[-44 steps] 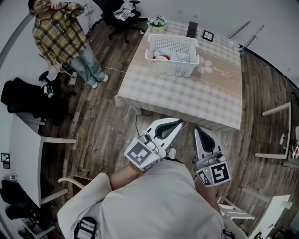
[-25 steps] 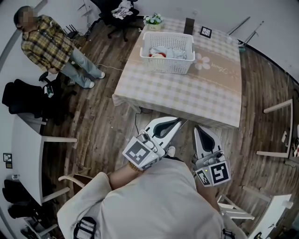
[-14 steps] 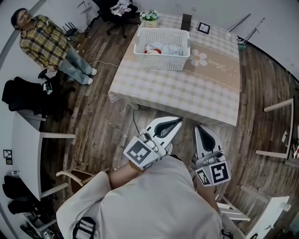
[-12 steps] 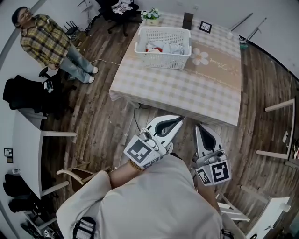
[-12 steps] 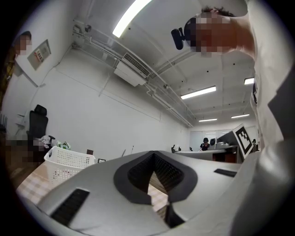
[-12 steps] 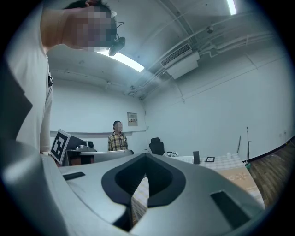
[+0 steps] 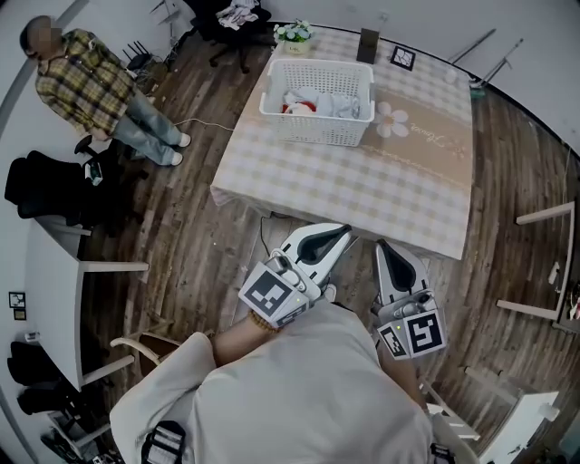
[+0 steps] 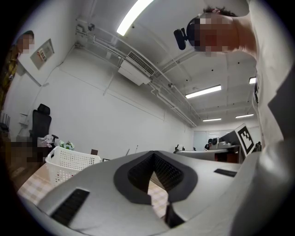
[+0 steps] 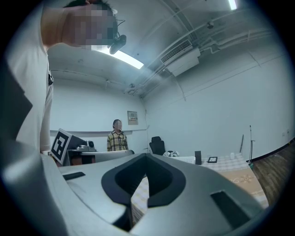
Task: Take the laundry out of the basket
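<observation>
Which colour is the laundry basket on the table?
The laundry basket is white, with perforated walls; the head view shows it best.

Person (image 7: 86, 86) in plaid, upper left. Flowers (image 7: 294, 33), small frame (image 7: 403, 58) on checked bench (image 7: 362, 190), top centre. Office chair (image 7: 216, 27) top.

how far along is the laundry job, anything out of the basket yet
Done: nothing so far; the laundry all sits in the white basket at the far end of the table. In hand: nothing; the left gripper and right gripper are both shut and empty, short of the table's near edge. Left: every piece has to come out.
</observation>
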Motion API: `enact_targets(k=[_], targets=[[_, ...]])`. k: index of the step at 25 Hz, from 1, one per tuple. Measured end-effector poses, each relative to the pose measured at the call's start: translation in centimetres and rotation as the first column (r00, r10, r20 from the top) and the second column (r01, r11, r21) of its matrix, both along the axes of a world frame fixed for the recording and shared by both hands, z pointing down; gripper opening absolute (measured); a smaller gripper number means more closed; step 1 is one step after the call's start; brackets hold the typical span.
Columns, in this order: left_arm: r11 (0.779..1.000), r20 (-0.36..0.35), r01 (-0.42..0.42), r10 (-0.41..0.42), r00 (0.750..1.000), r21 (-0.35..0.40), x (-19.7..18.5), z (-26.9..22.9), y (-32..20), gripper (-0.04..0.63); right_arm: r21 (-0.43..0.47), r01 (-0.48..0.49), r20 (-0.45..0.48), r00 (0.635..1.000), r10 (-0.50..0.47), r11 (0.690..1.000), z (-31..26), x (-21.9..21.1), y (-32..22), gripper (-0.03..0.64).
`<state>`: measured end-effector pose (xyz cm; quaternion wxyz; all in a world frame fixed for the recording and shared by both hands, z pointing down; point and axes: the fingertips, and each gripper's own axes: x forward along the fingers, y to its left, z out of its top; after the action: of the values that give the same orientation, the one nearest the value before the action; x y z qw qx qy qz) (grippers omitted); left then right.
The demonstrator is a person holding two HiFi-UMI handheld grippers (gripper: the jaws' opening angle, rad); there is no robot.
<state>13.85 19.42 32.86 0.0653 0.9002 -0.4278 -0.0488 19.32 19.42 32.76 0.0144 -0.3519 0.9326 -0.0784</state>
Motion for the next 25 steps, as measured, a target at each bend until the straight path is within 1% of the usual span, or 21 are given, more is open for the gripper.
enact_targets(k=[3,8,13,14,17,18,22,25], targets=[[1.000,0.002,0.001,-0.001,1.000,0.021,-1.5,0.0,-2.6,0.000,-0.005,-0.002,-0.008,1.000,0.002,1.000,0.3,-1.4,-2.6,0.009],[1.000,0.004,-0.007,0.007,1.000,0.018,-4.2,0.6,-8.0,0.000,-0.008,-0.009,-0.023,1.000,0.009,1.000,0.7,-4.0,-7.8,0.009],[1.000,-0.007,-0.024,0.024,1.000,0.020,-7.4,0.0,-13.7,0.000,-0.008,-0.027,-0.036,0.999,0.027,1.000,0.2,-7.1,-13.4,0.009],[0.999,-0.007,-0.028,0.028,1.000,0.015,-8.1,-0.1,-14.7,0.000,-0.009,-0.032,-0.038,0.999,0.032,0.999,0.2,-7.8,-14.5,0.009],[0.998,-0.004,-0.044,0.044,0.999,-0.038,-9.9,0.2,-17.5,0.000,-0.009,-0.052,-0.036,0.998,0.052,0.999,-0.1,-9.7,-17.7,0.009],[0.998,-0.007,-0.048,0.048,0.999,-0.045,-10.6,0.1,-18.5,0.000,-0.006,-0.060,-0.034,0.998,0.060,0.998,-0.3,-10.4,-18.8,0.009],[0.997,-0.015,-0.071,0.071,0.997,-0.039,-12.8,-0.3,-22.0,0.000,0.007,-0.091,-0.037,0.995,0.091,0.996,-0.9,-12.7,-22.4,0.009],[0.995,-0.024,-0.090,0.089,0.996,-0.053,-13.6,-0.2,-23.9,0.000,0.006,-0.114,-0.040,0.993,0.114,0.993,-0.8,-14.0,-24.4,0.009]])
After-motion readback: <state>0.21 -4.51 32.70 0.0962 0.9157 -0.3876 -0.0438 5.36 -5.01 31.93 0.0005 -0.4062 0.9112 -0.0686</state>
